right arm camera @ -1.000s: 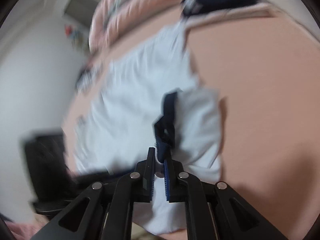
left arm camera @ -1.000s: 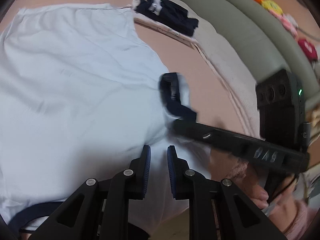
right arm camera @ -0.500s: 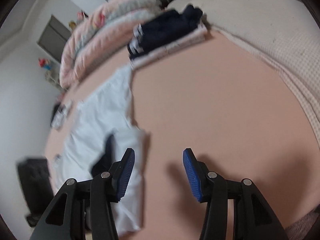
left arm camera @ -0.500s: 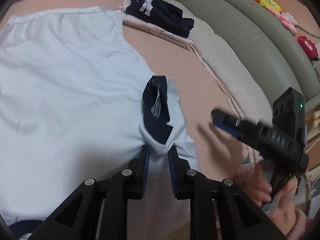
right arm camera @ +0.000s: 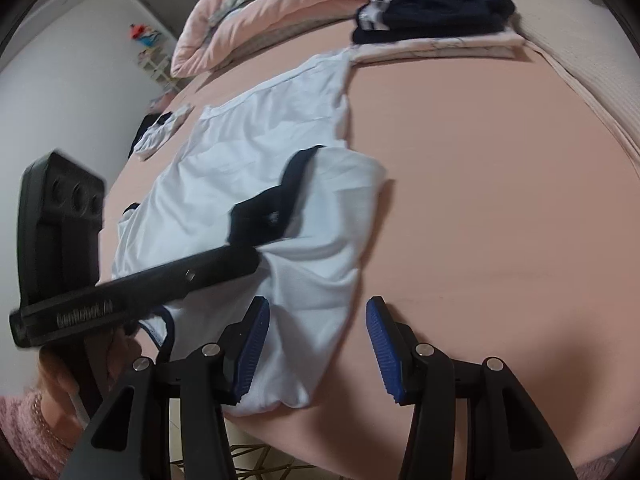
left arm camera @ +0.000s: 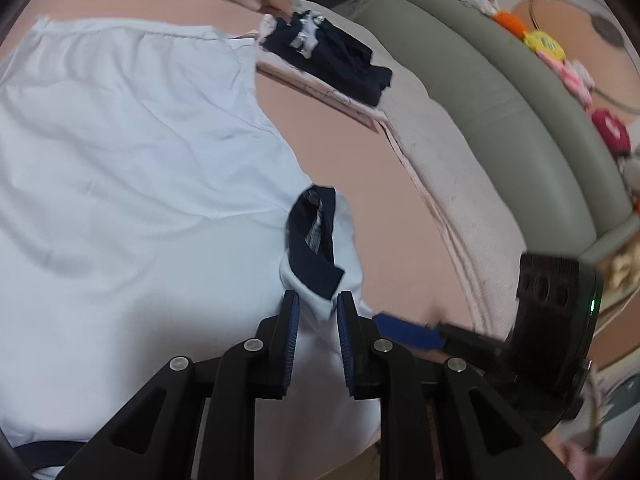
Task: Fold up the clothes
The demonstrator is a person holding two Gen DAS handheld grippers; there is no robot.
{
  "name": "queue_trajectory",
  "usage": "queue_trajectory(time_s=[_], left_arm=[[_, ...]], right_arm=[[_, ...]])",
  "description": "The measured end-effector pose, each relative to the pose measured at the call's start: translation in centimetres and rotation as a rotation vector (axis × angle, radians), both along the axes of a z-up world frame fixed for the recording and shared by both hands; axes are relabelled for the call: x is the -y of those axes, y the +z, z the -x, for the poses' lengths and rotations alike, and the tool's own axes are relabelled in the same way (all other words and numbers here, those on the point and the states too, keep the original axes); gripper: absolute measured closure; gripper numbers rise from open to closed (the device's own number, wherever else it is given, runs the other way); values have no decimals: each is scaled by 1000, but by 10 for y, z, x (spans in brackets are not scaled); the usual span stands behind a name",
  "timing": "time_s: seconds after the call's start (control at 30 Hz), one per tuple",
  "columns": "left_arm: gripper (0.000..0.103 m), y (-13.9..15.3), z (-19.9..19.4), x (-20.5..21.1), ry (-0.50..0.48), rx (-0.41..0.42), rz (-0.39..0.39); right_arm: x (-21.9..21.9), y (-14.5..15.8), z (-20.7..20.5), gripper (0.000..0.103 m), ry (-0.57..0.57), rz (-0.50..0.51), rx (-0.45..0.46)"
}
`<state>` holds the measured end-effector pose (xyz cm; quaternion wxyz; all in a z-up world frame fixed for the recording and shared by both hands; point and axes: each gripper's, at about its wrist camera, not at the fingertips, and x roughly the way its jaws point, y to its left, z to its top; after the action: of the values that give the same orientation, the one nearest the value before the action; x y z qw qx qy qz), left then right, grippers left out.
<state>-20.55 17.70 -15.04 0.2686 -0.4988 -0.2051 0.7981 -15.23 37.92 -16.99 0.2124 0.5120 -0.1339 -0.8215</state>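
Left tongs (left arm camera: 313,307) nearly closed, pinching; right tongs (right arm camera: 318,316) spread apart.

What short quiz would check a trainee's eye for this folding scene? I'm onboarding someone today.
1. True or false: the left tongs pinch the navy-cuffed sleeve of the white shirt.
2. The folded navy garment lies on: A) a folded pink cloth; B) a chair; C) the floor.
3. Fill in: the shirt lies spread on a ____ sheet.

Key: 1 true; 2 A; 3 pink.
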Motion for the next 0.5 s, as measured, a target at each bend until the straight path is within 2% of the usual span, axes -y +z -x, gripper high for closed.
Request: queue_trajectory(time_s=[0.07, 0.13, 0.17, 0.27, 0.33, 0.47, 0.5], left_arm=[[86, 1, 3, -10, -13, -45, 76], [97, 3, 5, -18, -33, -85, 137], [97, 5, 6, -21, -36, -98, 158], [98, 21, 8, -7, 6, -147, 156], [98, 31, 12, 3, 31, -170, 187], [98, 21, 29, 25, 5, -90, 180], [97, 12, 34, 27, -20, -26, 166]], right_arm=[[9, -1, 4, 53, -11, 2, 10], [5, -3, 7, 53, -57, 15, 28], [-2, -3, 9, 53, -95, 23, 31], [-23, 0, 10, 53, -212, 16, 13], [-30, 5, 9, 53, -247, 23, -12], [-16, 9, 7, 53, -188, 19, -42], [-6, 8, 6, 53, -151, 6, -46]])
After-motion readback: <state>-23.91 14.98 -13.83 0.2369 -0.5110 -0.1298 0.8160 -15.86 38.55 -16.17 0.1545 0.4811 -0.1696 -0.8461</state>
